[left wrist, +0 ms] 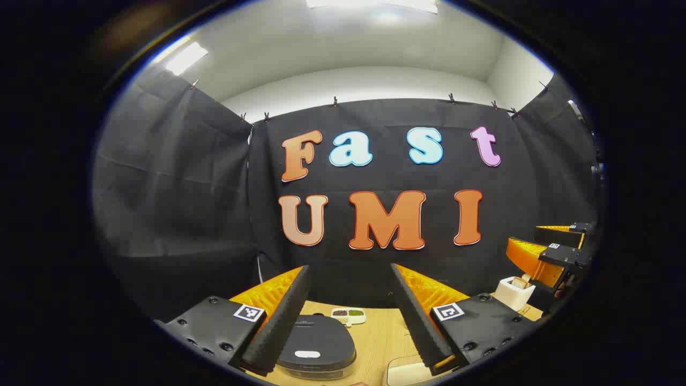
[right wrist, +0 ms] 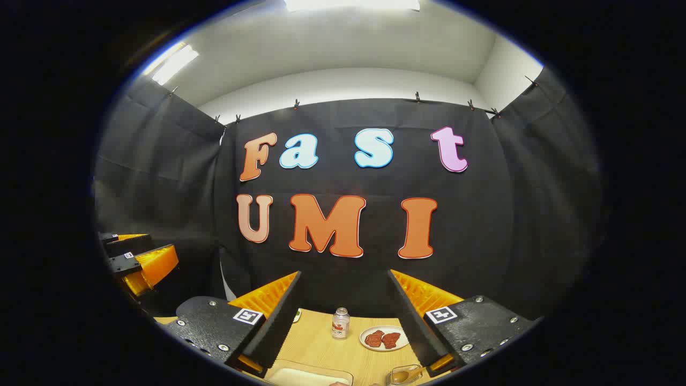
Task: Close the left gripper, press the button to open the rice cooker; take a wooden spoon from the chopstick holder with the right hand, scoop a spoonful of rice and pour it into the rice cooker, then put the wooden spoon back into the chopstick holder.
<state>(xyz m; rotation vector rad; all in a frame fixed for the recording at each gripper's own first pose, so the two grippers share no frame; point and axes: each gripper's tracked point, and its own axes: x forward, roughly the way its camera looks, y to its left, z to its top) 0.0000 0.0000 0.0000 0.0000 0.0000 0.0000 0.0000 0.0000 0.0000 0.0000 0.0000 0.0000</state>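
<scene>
The black rice cooker (left wrist: 316, 346) stands closed on the wooden table (left wrist: 375, 338), a white button (left wrist: 307, 354) on its lid's near side. My left gripper (left wrist: 349, 268) hovers open above and behind it, nothing between the fingers. The white chopstick holder (left wrist: 514, 292) stands at the right, a wooden spoon's (left wrist: 519, 282) end poking out. The right gripper (left wrist: 522, 238) hangs just above that holder. In the right gripper view my right gripper (right wrist: 344, 273) is open and empty, and the left gripper (right wrist: 161, 244) shows at the far left.
A small white dish of grains (left wrist: 348, 315) sits behind the cooker. A white tray (right wrist: 311, 375) lies at the near edge, with a glass dish (right wrist: 404, 374) beside it. Farther back stand a small bottle (right wrist: 340, 323) and a plate of red pieces (right wrist: 383, 339).
</scene>
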